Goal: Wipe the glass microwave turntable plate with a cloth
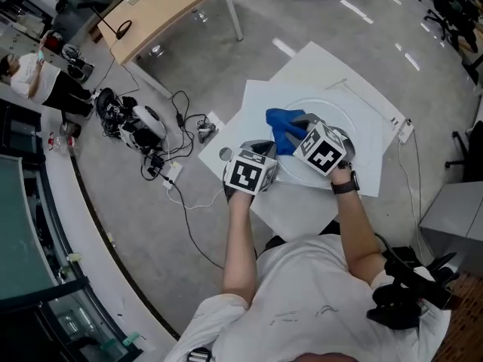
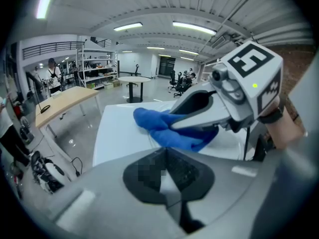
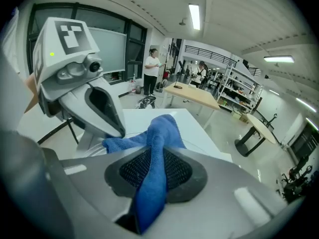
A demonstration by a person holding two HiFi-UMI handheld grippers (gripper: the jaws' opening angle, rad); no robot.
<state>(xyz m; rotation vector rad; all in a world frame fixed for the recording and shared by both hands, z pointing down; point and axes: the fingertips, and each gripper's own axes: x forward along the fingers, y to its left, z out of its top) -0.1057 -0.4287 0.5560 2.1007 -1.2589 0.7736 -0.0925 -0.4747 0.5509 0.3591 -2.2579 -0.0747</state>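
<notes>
Cables [image 1: 181,115] near table [image 1: 317,66]; cloth [image 1: 281,127] on plate [image 1: 366,130].

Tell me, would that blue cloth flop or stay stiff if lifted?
Probably floppy: the cloth drapes in folds from the right gripper. Likely light, since that pinch alone bunches it. It should drag across the plate rather than roll.

Tight at the near side of the glass plate [image 1: 349,118]: left gripper [image 1: 260,153] and right gripper [image 1: 298,132] sit just beside each other with the blue cloth [image 1: 281,125] bunched between, while the plate's far half and the white table [image 1: 317,62] beyond lie bare, bar a power strip [image 1: 405,130] at the right edge.
</notes>
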